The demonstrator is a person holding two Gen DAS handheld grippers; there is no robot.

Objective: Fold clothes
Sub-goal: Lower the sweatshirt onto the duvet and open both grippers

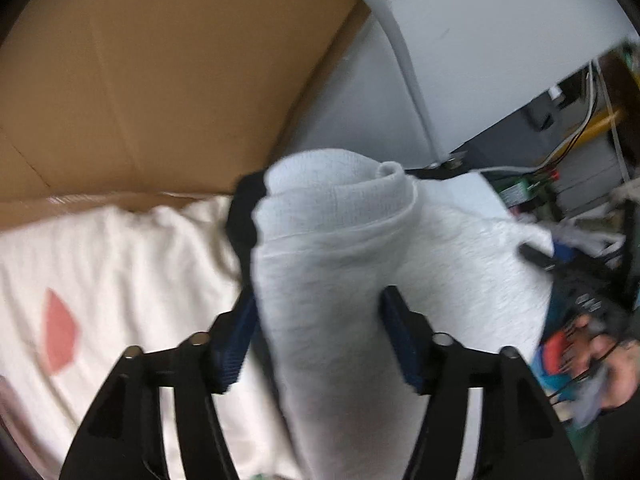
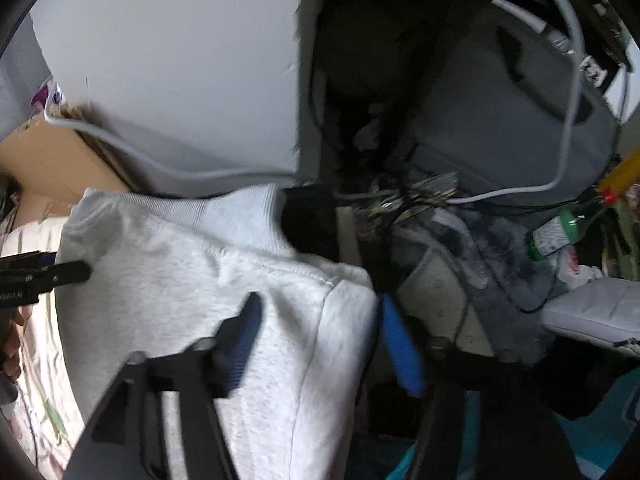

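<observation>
Sweatshirt (image 2: 192,300), grey, lies on a cream sheet (image 1: 100,264) beside a cardboard box (image 1: 160,80), its ribbed hem pointing away, between the spread, unclamped fingers of both left gripper (image 1: 320,340) and right gripper (image 2: 320,340), each equally near.

No readable text showing anywhere. White lettering on black gripper body (image 2: 18,286) at left edge of right wrist view blurring beyond reading. Label on green plastic bottle (image 2: 560,230) likewise smearing, illegible.
</observation>
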